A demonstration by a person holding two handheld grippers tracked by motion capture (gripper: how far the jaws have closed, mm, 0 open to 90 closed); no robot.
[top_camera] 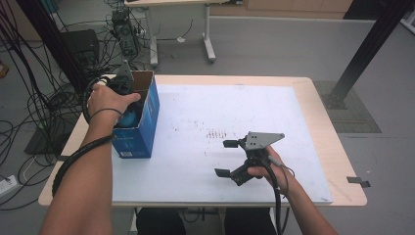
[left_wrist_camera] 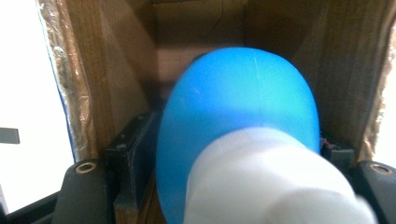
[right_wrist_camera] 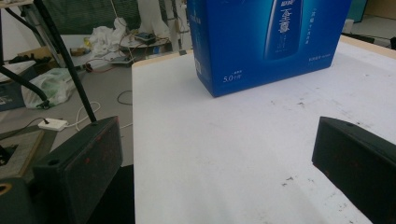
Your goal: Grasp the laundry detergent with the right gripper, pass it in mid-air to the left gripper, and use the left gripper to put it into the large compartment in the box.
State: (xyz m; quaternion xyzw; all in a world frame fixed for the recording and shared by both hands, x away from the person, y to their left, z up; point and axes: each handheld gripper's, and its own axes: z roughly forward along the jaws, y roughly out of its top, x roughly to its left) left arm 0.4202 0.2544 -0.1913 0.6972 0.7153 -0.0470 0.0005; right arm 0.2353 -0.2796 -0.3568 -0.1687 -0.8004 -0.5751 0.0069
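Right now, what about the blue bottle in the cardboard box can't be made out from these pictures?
- Blue bottle with white cap: its base, blocked by its own body in the left gripper view; label not visible.
- Left tongs: tips hidden inside the blue cardboard box, high view.
- Box floor: dark, behind the bottle.
- Whether pads press the bottle: blurred.

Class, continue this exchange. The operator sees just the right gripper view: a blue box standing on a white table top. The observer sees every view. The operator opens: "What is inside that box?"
Observer: A blue bottle with a white cap; the left gripper view looks straight at it.
Operator: Where is the left gripper?
Observer: In the high view, the left gripper reaches down into the open top of the box, at the table's left edge.
Operator: Is it gripping the bottle?
Observer: The bottle sits between its jaws, but I cannot tell whether the pads press on it.
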